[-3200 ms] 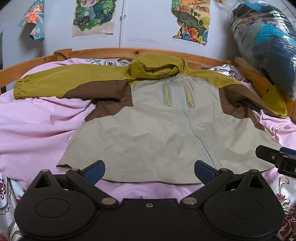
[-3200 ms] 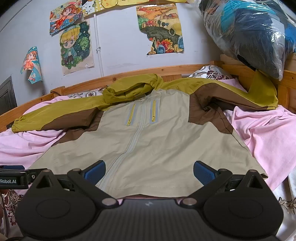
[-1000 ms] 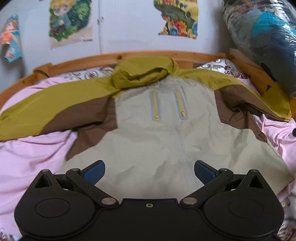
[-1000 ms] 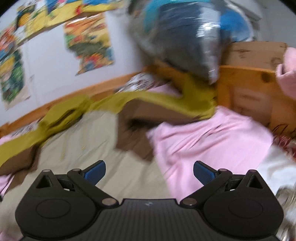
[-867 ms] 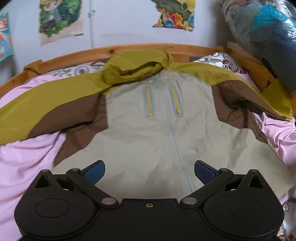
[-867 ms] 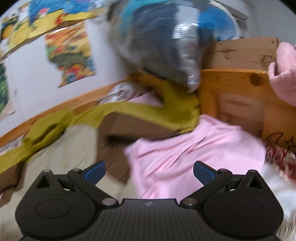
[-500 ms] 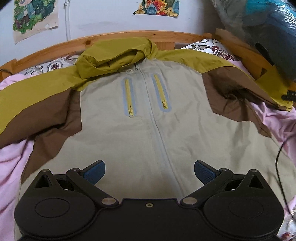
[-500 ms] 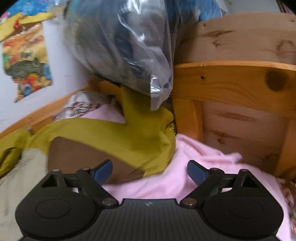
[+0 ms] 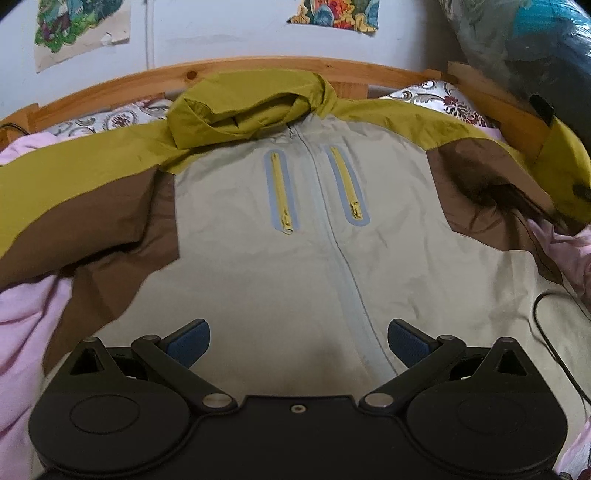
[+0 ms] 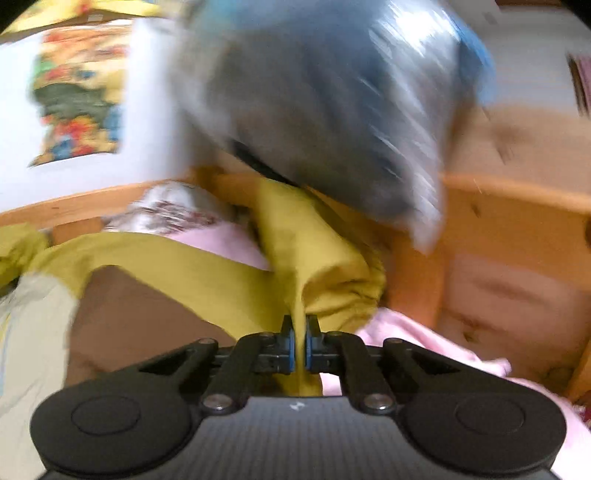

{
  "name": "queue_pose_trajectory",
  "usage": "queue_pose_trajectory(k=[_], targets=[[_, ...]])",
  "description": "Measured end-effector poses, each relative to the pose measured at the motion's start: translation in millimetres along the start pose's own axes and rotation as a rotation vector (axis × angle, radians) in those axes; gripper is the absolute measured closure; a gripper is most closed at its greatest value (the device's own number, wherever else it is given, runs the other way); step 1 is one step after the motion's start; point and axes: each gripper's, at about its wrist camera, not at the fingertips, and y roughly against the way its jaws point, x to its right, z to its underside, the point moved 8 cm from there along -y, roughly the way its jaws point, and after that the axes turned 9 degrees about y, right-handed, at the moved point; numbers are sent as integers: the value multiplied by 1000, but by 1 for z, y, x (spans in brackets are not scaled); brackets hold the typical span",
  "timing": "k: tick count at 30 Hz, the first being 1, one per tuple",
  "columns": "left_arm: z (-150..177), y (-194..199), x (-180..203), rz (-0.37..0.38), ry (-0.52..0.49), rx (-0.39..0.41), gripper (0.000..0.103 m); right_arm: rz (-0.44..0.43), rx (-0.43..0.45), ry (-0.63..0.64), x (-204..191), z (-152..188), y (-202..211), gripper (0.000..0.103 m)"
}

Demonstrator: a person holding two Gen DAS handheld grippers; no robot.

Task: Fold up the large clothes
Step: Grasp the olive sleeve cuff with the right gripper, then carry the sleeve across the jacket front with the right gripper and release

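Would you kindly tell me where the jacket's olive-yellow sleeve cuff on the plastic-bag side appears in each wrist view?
Left wrist view: the sleeve cuff lies at the far right edge, against the wooden bed rail.
Right wrist view: the cuff sits at centre, pinched in the shut right gripper.
Shared landmark: the plastic bag of clothes above it.

a white wall (image 9: 221, 33) fills the top of the left wrist view, with cartoon posters (image 9: 79, 31) stuck at upper left and upper centre. a curved wooden bed frame (image 9: 258, 70) runs below it. a pink sheet (image 9: 26, 306) is seen at lower left, and a plastic-wrapped bundle (image 9: 535, 51) at upper right.
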Motion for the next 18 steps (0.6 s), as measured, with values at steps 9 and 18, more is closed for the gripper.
queue_pose_trajectory(k=[9, 18], targets=[[-8, 26, -30, -66, 96, 75, 1, -250, 419, 480, -173, -83, 82, 97], [-14, 34, -70, -153, 201, 118, 1, -690, 490, 946, -327, -10, 145, 86]])
